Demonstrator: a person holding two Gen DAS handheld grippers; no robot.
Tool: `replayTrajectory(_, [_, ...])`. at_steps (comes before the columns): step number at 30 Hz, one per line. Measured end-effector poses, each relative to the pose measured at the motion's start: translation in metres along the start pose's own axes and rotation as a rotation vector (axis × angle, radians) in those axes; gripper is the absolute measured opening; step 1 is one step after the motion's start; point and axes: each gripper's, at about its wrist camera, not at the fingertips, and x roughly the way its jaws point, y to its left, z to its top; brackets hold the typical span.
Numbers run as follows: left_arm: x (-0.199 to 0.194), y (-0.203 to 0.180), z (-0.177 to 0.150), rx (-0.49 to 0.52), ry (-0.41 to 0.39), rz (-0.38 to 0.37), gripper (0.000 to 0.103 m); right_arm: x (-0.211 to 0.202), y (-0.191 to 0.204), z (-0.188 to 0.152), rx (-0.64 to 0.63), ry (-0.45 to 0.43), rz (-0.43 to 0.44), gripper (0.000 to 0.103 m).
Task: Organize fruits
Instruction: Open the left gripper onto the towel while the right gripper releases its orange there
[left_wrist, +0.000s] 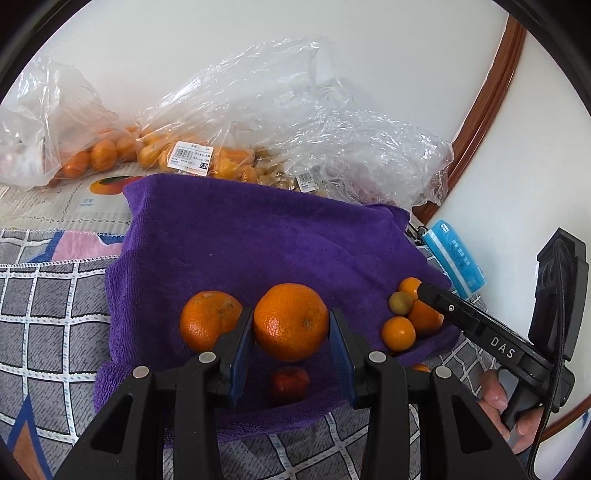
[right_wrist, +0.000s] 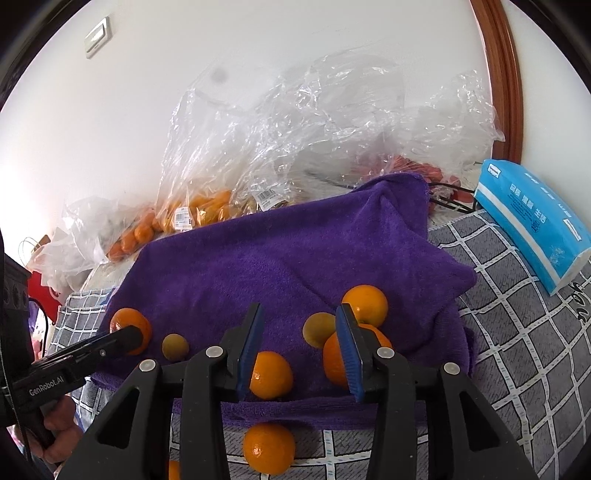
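Note:
A purple towel (left_wrist: 258, 240) lies spread on a checked cloth. My left gripper (left_wrist: 291, 314) is shut on a large orange (left_wrist: 290, 321), both blue pads against its sides. Another orange (left_wrist: 208, 319) sits just left of it, and a small reddish fruit (left_wrist: 290, 384) lies below. My right gripper (right_wrist: 300, 310) stands open over the towel (right_wrist: 295, 251). One small orange (right_wrist: 271, 374) lies by its left pad, untouched by the right one. Another orange (right_wrist: 332, 358) and several small fruits (right_wrist: 364, 301) sit at its right finger. The left gripper (right_wrist: 127, 338) shows at the left.
Clear plastic bags (left_wrist: 207, 122) of oranges line the wall at the back. A blue tissue pack (right_wrist: 535, 225) lies at the right. An orange (right_wrist: 269, 448) sits on the grey checked cloth (right_wrist: 517, 350) in front of the towel. A wooden frame (right_wrist: 498, 74) runs up the right.

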Motion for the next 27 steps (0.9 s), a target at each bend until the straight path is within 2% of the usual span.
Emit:
replayTrajectory(7, [0.0, -0.004, -0.001, 0.019, 0.009, 0.012, 0.038, -0.007, 0.007, -0.002, -0.04, -0.011, -0.037, 0.044])
replayTrajectory(9, [-0.002, -0.005, -0.002, 0.03, -0.004, 0.02, 0.039, -0.01, 0.008, -0.002, -0.048, -0.019, -0.05, 0.044])
replayTrajectory(11, [-0.005, -0.007, -0.001, 0.035, -0.019, 0.016, 0.044, -0.014, 0.009, -0.003, -0.05, -0.031, -0.071, 0.044])
replayTrajectory(16, [-0.014, -0.009, 0.001, 0.036, -0.048, -0.013, 0.045, -0.024, 0.003, -0.009, -0.023, -0.018, -0.098, 0.044])
replayTrajectory(24, [-0.022, -0.007, 0.002, 0.017, -0.081, -0.018, 0.046, -0.039, -0.007, -0.03, 0.028, 0.06, -0.007, 0.044])
replayTrajectory(27, [-0.025, -0.005, 0.002, 0.024, -0.098, 0.002, 0.046, -0.038, -0.001, -0.038, 0.016, 0.086, 0.027, 0.044])
